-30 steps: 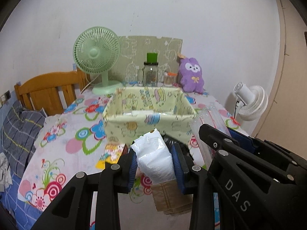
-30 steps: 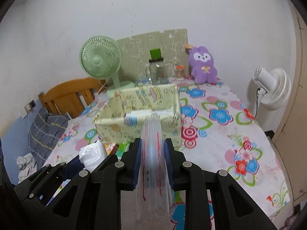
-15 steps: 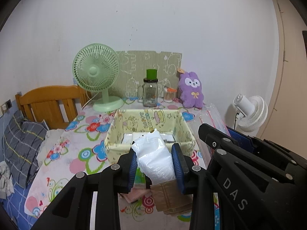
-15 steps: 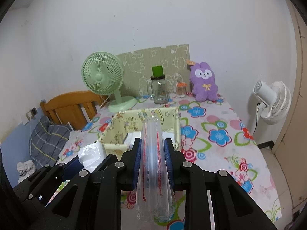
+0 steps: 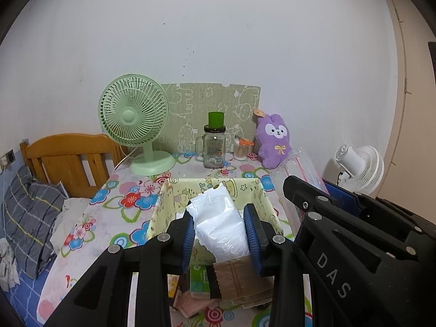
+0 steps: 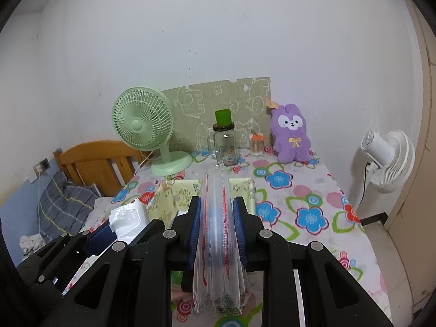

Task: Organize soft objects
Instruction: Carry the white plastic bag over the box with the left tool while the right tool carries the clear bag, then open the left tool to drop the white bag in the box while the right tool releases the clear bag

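My left gripper is shut on a soft white plastic packet, held in the air in front of the pale yellow fabric box. My right gripper is shut on a bundle of clear zip bags with red seal lines, which stands upright between the blue pads. In the right wrist view the same box lies just beyond the bags, and the white packet shows at lower left in the other gripper. A purple plush rabbit sits at the table's far edge. Folded brown and pink items lie under the left gripper.
A green desk fan, a glass jar with a green lid and a small toothpick holder stand along the wall. A white floor fan stands right of the flowered table. A wooden bed frame and grey plaid pillow lie left.
Both grippers have risen and drawn back from the box, each still gripping its item. The box now appears lower and farther, and more of the wall shows.
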Demonstrator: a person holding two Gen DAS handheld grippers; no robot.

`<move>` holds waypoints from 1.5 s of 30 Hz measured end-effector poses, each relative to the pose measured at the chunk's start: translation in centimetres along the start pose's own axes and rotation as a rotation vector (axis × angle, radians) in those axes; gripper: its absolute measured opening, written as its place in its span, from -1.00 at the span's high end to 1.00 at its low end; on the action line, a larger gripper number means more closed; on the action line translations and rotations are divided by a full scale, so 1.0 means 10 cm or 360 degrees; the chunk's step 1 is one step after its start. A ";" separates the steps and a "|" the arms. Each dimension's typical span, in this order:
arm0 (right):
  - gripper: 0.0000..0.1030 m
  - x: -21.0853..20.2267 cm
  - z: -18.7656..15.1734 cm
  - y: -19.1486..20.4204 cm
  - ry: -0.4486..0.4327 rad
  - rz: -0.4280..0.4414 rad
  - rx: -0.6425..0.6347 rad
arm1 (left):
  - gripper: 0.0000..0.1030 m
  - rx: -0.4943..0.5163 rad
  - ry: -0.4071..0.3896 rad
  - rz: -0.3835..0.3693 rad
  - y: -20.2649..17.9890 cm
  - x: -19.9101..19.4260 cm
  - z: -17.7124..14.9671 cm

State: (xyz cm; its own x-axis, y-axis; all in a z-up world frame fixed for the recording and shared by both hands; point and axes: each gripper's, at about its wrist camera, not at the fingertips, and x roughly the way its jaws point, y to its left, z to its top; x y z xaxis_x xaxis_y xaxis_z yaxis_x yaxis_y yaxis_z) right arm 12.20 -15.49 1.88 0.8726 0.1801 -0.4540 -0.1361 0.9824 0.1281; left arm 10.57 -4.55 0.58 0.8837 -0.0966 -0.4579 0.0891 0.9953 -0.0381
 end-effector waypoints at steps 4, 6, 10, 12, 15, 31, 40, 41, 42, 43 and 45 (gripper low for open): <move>0.47 0.13 0.06 -0.02 -0.0016 -0.0002 -0.0004 | 0.33 0.0028 -0.0013 0.0015 0.00 0.11 0.06; 0.48 0.19 0.08 -0.03 -0.0017 -0.0005 -0.0004 | 0.33 0.0034 -0.0008 0.0006 0.01 0.18 0.09; 0.48 0.36 0.13 -0.05 0.0003 -0.0022 -0.0004 | 0.33 0.0032 0.0009 0.0020 0.02 0.31 0.13; 0.47 0.45 0.16 -0.06 0.0016 -0.0024 0.0003 | 0.33 0.0031 0.0019 0.0012 0.02 0.38 0.15; 0.47 0.54 0.18 -0.07 0.0018 -0.0033 0.0008 | 0.33 0.0022 0.0044 -0.0010 0.04 0.48 0.18; 0.47 1.19 0.27 -0.14 0.0052 -0.0065 0.0019 | 0.33 0.0039 0.0151 0.0005 0.15 1.15 0.25; 0.48 1.59 0.23 -0.18 0.0164 -0.0009 0.0042 | 0.33 0.0045 0.0241 -0.0008 0.23 1.51 0.22; 0.48 1.63 0.22 -0.18 0.0181 0.0003 0.0049 | 0.33 0.0042 0.0251 -0.0013 0.24 1.54 0.22; 0.48 1.67 0.21 -0.19 0.0205 0.0026 0.0063 | 0.31 0.0038 0.0257 -0.0016 0.24 1.55 0.21; 0.48 1.70 0.20 -0.20 0.0214 0.0038 0.0072 | 0.29 0.0031 0.0267 -0.0014 0.25 1.58 0.20; 0.48 1.74 0.19 -0.19 0.0227 0.0050 0.0073 | 0.23 0.0020 0.0283 -0.0015 0.27 1.61 0.18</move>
State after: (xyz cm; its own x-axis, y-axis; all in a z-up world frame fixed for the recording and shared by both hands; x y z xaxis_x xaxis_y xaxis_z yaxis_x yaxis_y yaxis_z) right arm 28.53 -14.30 -4.60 0.7923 0.2192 -0.5695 -0.1377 0.9734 0.1831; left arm 25.87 -3.45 -5.24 0.7878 -0.1022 -0.6074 0.1037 0.9941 -0.0327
